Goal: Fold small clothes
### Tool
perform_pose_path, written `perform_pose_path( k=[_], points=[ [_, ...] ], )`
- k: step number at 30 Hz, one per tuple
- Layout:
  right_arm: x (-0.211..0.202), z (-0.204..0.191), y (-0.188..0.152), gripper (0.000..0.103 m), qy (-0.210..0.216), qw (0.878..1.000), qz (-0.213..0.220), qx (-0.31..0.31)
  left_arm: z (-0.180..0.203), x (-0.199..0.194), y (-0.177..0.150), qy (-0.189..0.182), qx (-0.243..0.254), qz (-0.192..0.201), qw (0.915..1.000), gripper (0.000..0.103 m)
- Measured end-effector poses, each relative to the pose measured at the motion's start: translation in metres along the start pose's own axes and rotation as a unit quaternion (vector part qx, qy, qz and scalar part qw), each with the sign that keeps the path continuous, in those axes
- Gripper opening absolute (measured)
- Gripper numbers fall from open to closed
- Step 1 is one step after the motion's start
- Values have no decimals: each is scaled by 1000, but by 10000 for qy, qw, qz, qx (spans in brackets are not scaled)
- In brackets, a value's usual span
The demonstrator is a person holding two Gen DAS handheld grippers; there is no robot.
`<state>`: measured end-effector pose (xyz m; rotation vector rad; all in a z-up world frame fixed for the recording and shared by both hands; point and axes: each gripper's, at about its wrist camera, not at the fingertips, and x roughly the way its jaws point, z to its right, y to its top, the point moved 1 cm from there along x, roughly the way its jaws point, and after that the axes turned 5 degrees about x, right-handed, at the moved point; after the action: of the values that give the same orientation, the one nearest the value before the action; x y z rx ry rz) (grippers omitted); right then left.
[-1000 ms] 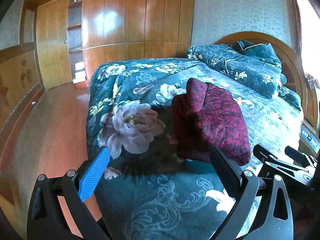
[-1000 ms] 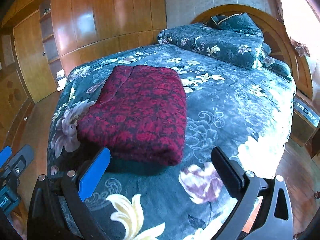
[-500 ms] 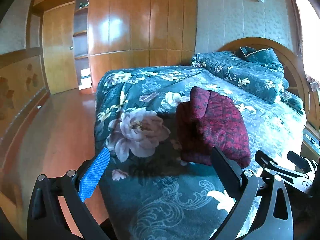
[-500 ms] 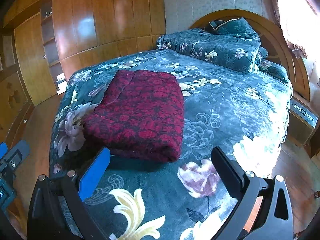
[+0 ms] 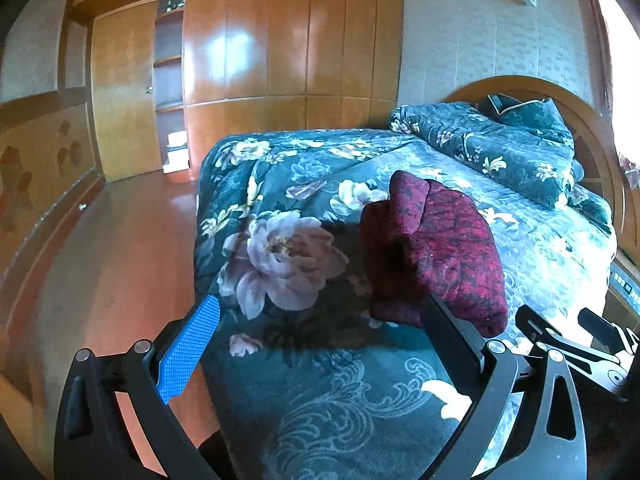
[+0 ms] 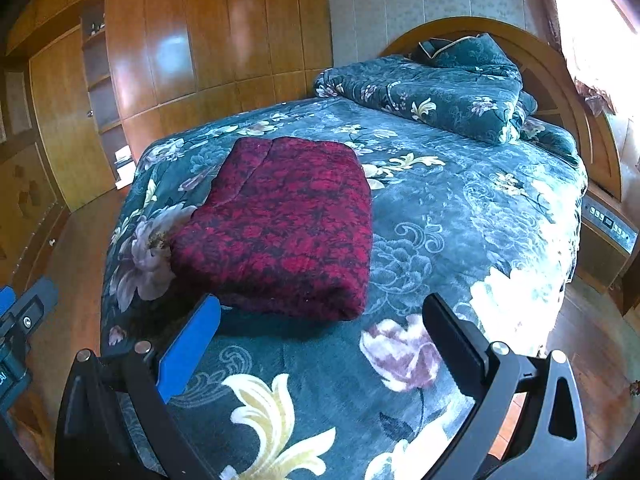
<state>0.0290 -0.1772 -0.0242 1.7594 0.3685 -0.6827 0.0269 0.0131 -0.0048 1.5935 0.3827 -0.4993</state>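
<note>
Left tool [image 5: 320,320]: fingers spread wide at the bottom of the left wrist frame, nothing between them, hanging over the near edge of the bed [image 5: 320,400]. Right tool [image 6: 320,320]: likewise spread and empty, low in the right wrist frame, clear of the cloth.

Red garment [image 6: 280,224]: lies on the bed's floral cover just beyond both tools, centre-left of the right wrist frame. It presents as a thick, roughly rectangular bundle with a rounded fold along its near edge. In the left wrist view, at centre right, its left end [image 5: 400,248] stands open and bulging, with layers loosely stacked.

Beyond it, upper right of the frame, a folded quilt [image 6: 432,84] rests against the headboard [image 6: 560,80]. Wooden wardrobe panels [image 6: 180,40] fill the upper left.

Assessment: folding appears complete or nearly so. Risks:
- The bulky layers may spring open if left unpressed, owing to the thick fabric.
- Any further grip on the top layer alone could drag the stack apart.
- The soft cover gives poor support; a push could slide the bundle toward the bed's left edge.
</note>
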Motion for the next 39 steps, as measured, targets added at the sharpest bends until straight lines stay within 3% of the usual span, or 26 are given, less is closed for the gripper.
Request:
perform_pose_path(
  k=[39],
  points=[
    [13, -2, -4, 101, 46, 10000, -81, -23, -5, 0, 2, 75, 2, 69, 9999, 99]
  ],
)
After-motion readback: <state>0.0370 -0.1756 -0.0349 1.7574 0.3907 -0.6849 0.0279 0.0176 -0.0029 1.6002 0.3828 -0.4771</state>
